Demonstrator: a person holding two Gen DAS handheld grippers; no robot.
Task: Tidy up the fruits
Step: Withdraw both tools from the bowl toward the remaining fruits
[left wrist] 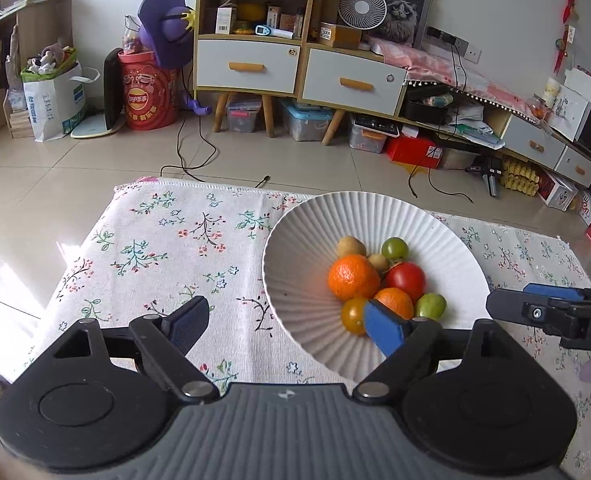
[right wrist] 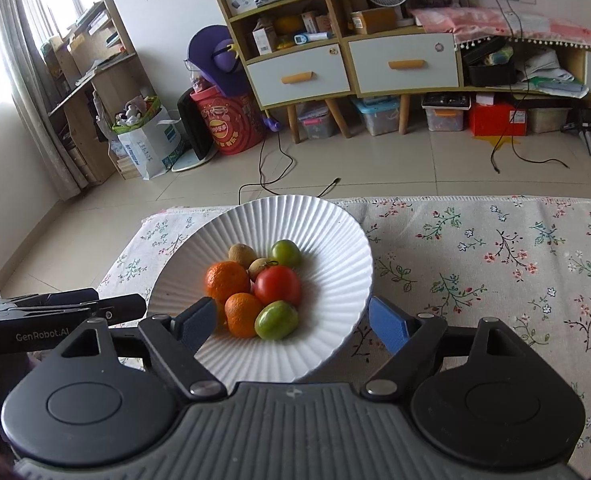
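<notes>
Left wrist view: the left gripper (left wrist: 285,324) stands with its fingers wide apart and empty, low centre of frame, its right pad over the near rim of the white ribbed bowl (left wrist: 295,248), which sits on the floral-clothed table (left wrist: 167,240). The fruits lie heaped in the bowl's well, right of centre: large orange (left wrist: 353,282), red tomato (left wrist: 406,279), green tomato (left wrist: 394,248). Right wrist view: the right gripper (right wrist: 295,326) is likewise spread and holds nothing, its pads flanking the bowl's near edge, with a small orange (right wrist: 243,314) and a green fruit (right wrist: 276,320) nearest it. Judgement: all fruit appears gathered already. If a piece must be lifted, take the nearest top one, close gently on the soft skins, and keep the other gripper off the rim so the bowl does not tip.
</notes>
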